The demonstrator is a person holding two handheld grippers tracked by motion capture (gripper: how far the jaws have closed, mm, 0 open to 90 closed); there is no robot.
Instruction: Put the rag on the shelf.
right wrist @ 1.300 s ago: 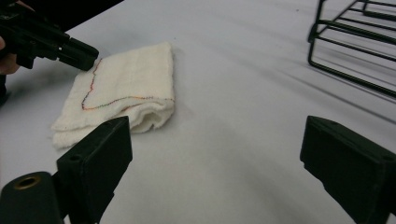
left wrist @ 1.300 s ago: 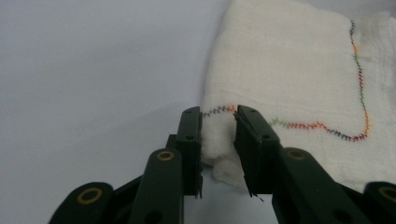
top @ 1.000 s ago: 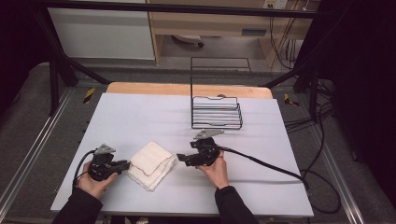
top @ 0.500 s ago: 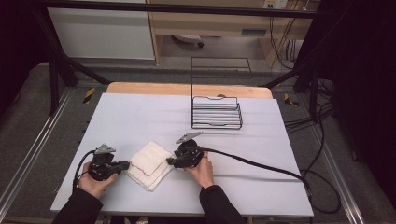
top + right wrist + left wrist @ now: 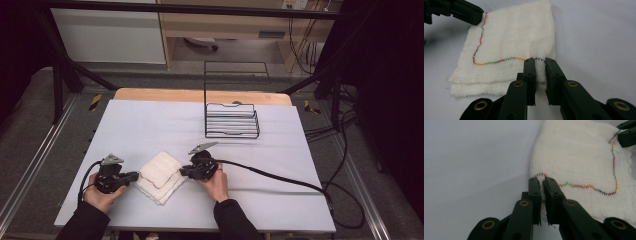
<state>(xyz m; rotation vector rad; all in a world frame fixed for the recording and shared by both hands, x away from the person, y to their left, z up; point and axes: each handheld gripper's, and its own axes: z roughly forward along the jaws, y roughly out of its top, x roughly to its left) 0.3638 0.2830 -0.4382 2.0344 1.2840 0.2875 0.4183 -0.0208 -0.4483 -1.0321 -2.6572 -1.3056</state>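
folded white cloth (image 5: 161,176), left hand-held gripper (image 5: 542,185) pinching one corner, right hand-held gripper (image 5: 539,65) just closed, seemingly gripping another

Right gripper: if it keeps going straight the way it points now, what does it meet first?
The right gripper is already shut on a corner of the folded cloth. Straight on lies more cloth, then probably the left gripper clamped on the far corner; depth is hard to judge.
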